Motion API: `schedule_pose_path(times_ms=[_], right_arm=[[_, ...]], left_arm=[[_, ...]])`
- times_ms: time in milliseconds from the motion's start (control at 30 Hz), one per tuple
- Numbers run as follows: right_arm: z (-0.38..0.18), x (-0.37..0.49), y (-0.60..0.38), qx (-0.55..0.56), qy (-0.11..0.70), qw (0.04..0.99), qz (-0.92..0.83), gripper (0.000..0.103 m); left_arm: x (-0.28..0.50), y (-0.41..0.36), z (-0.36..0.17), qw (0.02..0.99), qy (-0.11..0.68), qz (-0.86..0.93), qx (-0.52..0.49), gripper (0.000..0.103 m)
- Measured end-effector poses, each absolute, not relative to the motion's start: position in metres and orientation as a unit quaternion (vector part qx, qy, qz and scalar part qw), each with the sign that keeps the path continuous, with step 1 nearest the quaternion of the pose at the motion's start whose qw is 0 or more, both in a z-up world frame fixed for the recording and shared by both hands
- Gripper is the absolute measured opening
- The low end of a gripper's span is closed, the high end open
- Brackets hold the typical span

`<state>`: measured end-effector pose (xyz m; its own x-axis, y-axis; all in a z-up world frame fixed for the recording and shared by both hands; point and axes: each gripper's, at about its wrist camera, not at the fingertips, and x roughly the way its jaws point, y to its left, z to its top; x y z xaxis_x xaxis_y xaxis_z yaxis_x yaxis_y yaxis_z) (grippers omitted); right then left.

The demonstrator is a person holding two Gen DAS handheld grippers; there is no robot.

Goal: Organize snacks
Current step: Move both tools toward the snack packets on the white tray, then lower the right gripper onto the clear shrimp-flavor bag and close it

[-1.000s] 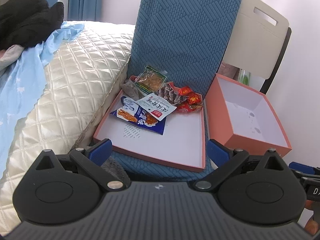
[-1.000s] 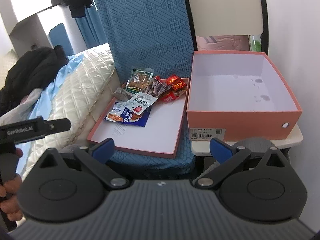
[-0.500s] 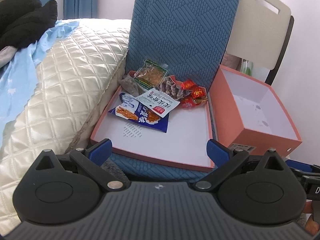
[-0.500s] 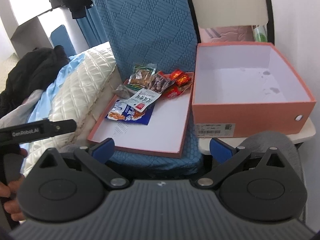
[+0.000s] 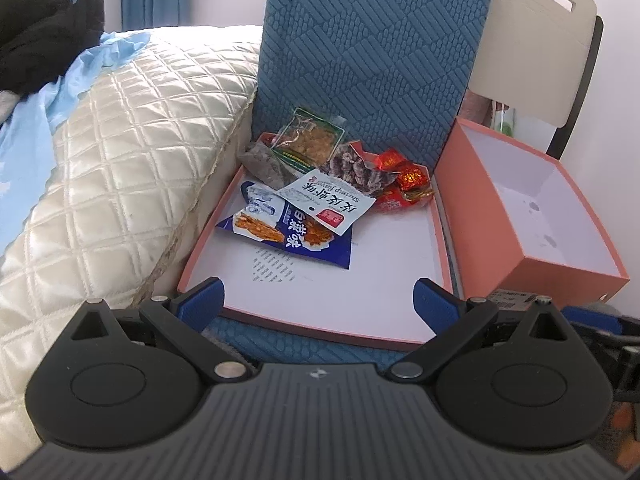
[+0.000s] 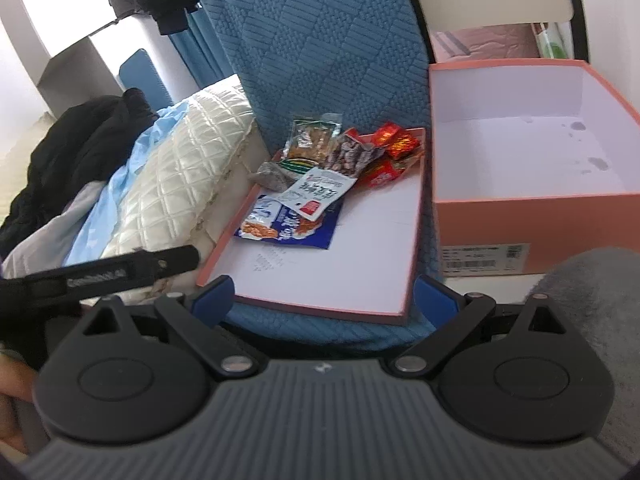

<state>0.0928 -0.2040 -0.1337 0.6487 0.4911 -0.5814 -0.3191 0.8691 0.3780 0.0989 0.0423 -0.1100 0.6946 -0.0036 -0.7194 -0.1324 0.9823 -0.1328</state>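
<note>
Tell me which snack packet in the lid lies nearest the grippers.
The dark blue packet with orange snacks pictured on it. It lies at the front of the pile, partly under the white packet; the others sit further back.

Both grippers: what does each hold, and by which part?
Nothing. The left gripper and the right gripper are open and empty, short of the snacks.

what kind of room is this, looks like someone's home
Most likely a bedroom at home. A bed with a cream quilted cover and a heap of dark clothes lies beside a blue padded chair. On the chair seat, snack packets sit in a shoebox lid, next to the open box.
</note>
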Motion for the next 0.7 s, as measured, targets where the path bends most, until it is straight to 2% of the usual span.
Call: schedule_pose_path(times_ms=[133,267,700], right_arm=[[-0.135,0.104,-0.197,0.116,0.341,0.904,0.23,0.094],[-0.138,0.121,-0.201,0.125,0.34,0.906,0.218,0.084],[-0.142,0.172,-0.183,0.16,0.351,0.892,0.233,0.082]], left_arm=[[0.11,0.041,-0.117,0.916,0.391,0.03,-0.078,0.102],[0.125,0.047,-0.122,0.915,0.391,0.03,-0.095,0.102],[0.17,0.058,-0.149,0.905,0.406,0.045,-0.117,0.102]])
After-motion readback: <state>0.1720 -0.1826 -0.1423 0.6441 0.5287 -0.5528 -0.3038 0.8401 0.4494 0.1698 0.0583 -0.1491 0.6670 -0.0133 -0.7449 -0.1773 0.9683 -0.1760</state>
